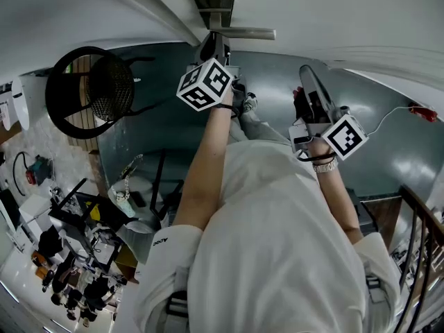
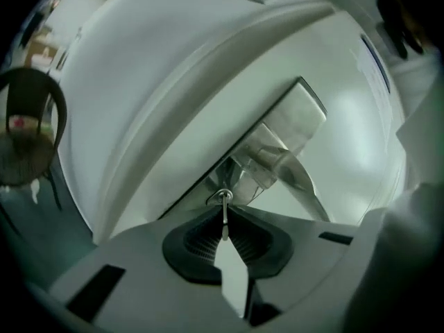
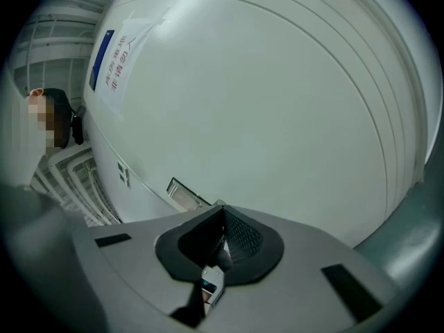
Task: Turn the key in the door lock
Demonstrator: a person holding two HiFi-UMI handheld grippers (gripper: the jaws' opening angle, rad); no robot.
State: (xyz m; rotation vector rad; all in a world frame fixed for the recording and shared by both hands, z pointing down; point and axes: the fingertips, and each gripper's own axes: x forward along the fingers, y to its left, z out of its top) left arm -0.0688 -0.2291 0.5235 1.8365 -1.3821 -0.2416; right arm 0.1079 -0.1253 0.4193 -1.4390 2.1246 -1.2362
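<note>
The left gripper (image 2: 224, 212) has its fingers (image 2: 205, 238) pressed nearly together on the thin blade of the key (image 2: 223, 201). The key stands on edge between the pads. Its ring-shaped head pokes out just past the fingertips, against the foot of the silver lock plate (image 2: 300, 116). The handle (image 2: 277, 164) juts from that plate just beyond the fingertips and to their right, crowding the space over the key. Far off to the left of the fingers stands a dark round-backed chair (image 2: 28, 137) on the grey floor (image 1: 388, 151).

The right gripper (image 3: 223, 210) has its fingers (image 3: 244, 238) closed together with nothing between them. They point at the bare white door (image 3: 277, 116). A small metal plate (image 3: 184, 193) sits on the door just left of the fingertips. A paper notice (image 3: 114, 61) with a blue strip hangs well above and to the left of them. A person (image 3: 59, 120) shows at the far left edge of the right gripper view.

In the head view both arms reach up at the door, the left gripper close under the handle and the right gripper apart to its right. A dark railing (image 1: 420, 241) stands low on the right side.
</note>
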